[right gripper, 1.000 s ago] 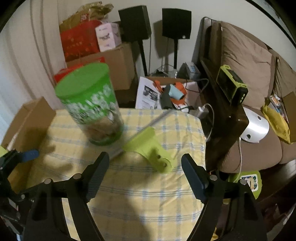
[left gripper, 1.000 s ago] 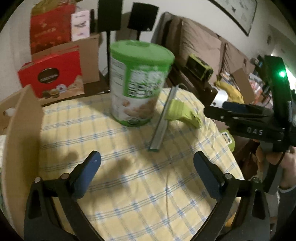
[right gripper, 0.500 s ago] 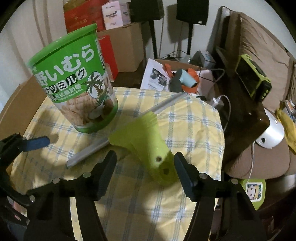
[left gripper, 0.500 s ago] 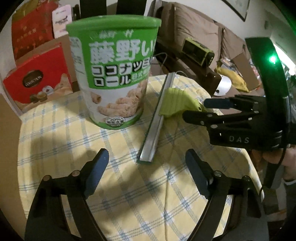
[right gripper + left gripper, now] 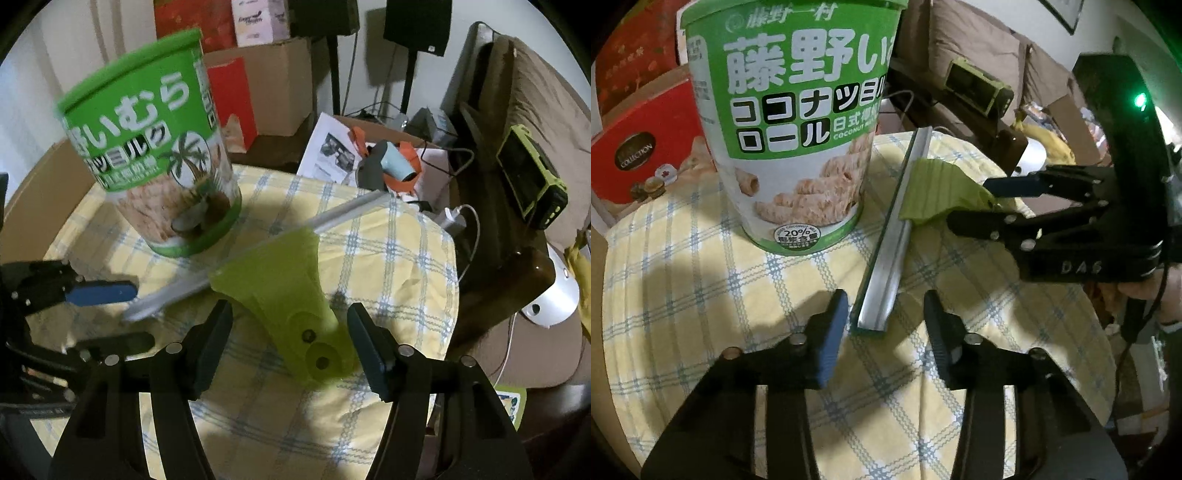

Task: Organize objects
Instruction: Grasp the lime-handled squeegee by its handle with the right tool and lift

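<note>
The room is dim and warm-toned, with light from above casting dark soft-edged shadows on the checked tablecloth point(image 5: 701, 280) beneath both grippers. Strong fisheye bending curves the table's edges and blackens the picture corners. The green canister point(image 5: 155, 147) smears with motion blur in the right wrist view, while a green indicator light point(image 5: 1140, 99) flares.

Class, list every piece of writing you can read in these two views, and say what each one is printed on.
"藤野一村", "ココナツミル", "ロール", "COCONUT", "20%": green snack can.
"COLLECTION": red box behind the table.
"DAS": right tool.
Too blurred to read: fine print on the can, the pink carton, the leaflet.
</note>
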Motion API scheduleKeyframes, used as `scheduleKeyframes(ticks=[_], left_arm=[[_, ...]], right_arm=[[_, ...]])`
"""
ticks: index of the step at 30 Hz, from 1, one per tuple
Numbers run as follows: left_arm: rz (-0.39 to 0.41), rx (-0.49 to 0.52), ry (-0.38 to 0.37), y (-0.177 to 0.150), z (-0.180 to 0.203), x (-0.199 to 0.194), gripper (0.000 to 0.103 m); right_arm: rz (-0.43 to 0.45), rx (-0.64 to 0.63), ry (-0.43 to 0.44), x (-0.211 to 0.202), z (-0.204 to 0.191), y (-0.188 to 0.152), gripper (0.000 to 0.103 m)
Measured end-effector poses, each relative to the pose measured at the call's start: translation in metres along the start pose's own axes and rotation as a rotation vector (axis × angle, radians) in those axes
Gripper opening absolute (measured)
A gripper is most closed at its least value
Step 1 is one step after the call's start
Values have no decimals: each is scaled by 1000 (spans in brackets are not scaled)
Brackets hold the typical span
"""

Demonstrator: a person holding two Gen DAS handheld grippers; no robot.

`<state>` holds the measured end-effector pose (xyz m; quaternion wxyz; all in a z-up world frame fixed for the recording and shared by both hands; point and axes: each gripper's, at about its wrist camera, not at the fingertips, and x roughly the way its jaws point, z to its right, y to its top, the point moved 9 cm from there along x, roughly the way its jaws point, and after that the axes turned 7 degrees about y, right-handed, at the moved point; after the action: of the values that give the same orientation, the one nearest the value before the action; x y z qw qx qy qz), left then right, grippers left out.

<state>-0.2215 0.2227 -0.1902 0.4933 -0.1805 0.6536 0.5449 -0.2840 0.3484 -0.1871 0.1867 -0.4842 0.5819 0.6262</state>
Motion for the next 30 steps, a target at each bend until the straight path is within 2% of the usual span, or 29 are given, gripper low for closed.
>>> scheduleKeyframes(ticks=[2, 6, 8, 9, 15, 20, 22, 23, 27, 30], left_arm=[[-4, -22, -14, 1, -3, 0, 28], [-14, -81, -59, 2, -14, 1, 20], [-20, -113, -83, 1, -18, 1, 20], [-22, -126, -90, 0, -22, 0, 20], [-14, -166, -129, -9, -41, -18, 20], [21, -198, -121, -16, -58, -43, 20], [41, -236, -86, -18, -72, -55, 20], [50, -254, -68, -18, -77, -59, 24], [90, -311, -60, -23, -92, -79, 50], [80, -370, -102, -31, -92, -84, 55]], right_arm=[[-9, -30, -7, 4, -2, -1, 67], [-25, -113, -81, 12, -8, -3, 64], [-23, -114, -95, 12, -8, -2, 50], [-26, -114, -103, 11, -7, -2, 49], [-46, -143, -29, 3, -28, -14, 42], [-17, -122, 21, -8, -51, -17, 40], [-9, -123, 44, -12, -63, -18, 38], [-6, -123, 52, -12, -69, -19, 37], [-7, -136, 62, -11, -93, -21, 35], [1, -138, 57, -11, -104, -23, 35]])
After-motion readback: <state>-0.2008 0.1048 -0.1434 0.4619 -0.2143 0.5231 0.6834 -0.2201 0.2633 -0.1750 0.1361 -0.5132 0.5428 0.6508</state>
